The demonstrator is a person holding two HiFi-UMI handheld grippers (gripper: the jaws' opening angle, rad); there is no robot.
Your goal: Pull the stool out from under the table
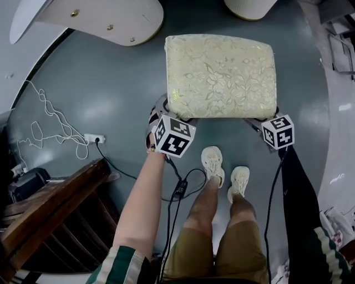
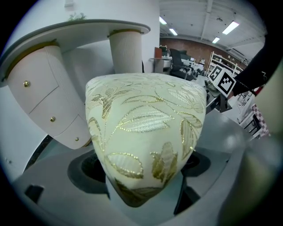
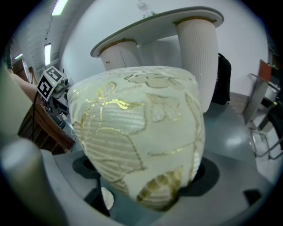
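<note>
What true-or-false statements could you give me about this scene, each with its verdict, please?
1. Both the left gripper and the right gripper are closed on near corners of the stool. True.
2. The stool's cushion is plain blue. False: it is cream with a gold floral pattern.
3. The stool sits fully beneath the table. False: it stands out on the grey floor.
4. A white power strip lies on the floor. True.

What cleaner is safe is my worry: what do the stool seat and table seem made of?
Stool seat: woven fabric, cream with glinting gold floral threads, padded. Table: smooth matte white, likely painted wood or laminate; small brass-coloured knobs.
</note>
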